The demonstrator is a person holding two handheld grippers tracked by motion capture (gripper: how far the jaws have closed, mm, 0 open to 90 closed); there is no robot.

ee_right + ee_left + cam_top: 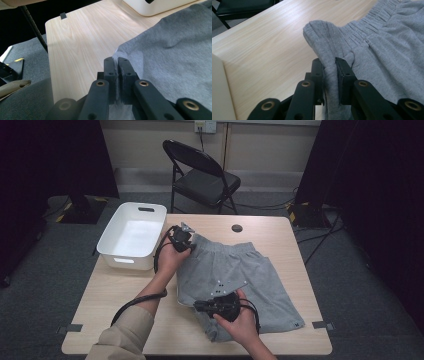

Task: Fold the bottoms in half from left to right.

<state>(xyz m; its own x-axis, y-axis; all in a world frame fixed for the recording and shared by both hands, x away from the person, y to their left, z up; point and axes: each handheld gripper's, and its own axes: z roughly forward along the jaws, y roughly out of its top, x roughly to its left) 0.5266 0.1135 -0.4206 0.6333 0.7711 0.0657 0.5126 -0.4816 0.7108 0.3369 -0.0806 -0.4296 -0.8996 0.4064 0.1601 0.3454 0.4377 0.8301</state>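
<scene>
Grey shorts (240,277) lay spread over the middle of the worktop (125,290), waistband toward the far edge. Left gripper (186,248) pinched the gathered waistband corner nearest the white plastic tub (132,236) at the far left corner; its fingers (343,72) were clamped on a bunched fold. Right gripper (197,306), near the front edge, had its fingers (124,68) closed on a thin edge of the shorts' fabric.
</scene>
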